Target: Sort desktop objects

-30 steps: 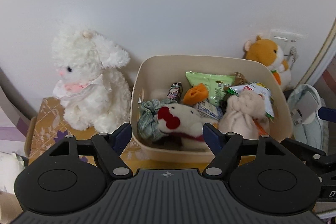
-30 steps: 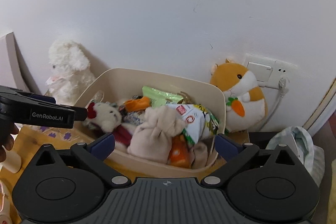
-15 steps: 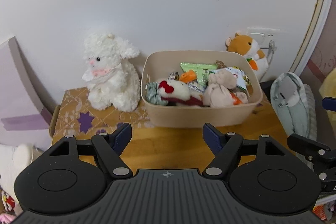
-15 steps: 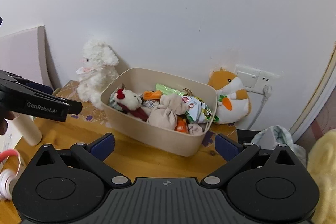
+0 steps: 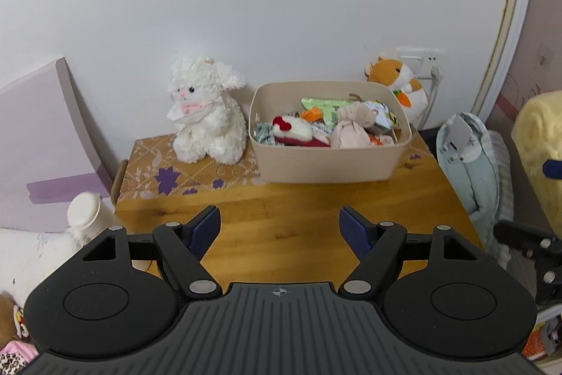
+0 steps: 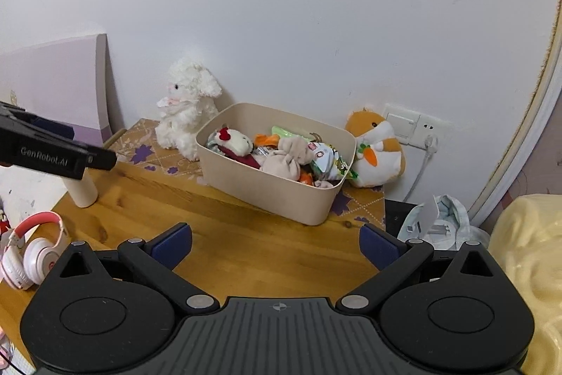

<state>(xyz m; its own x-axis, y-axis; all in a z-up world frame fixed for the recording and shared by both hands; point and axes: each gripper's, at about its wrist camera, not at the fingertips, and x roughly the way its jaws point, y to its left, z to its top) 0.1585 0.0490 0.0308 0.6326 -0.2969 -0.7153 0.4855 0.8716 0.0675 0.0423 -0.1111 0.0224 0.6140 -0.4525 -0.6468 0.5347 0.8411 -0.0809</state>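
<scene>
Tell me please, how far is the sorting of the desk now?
Mostly done, it seems: the beige bin already holds small toys and snack packets. Nothing is in hand; the left gripper and right gripper are open and empty. The pink headphones and white bottle are possibly left.

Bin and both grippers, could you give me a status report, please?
Left gripper, right gripper: jaws open, empty. Bin full, on desk. Path clear.
</scene>
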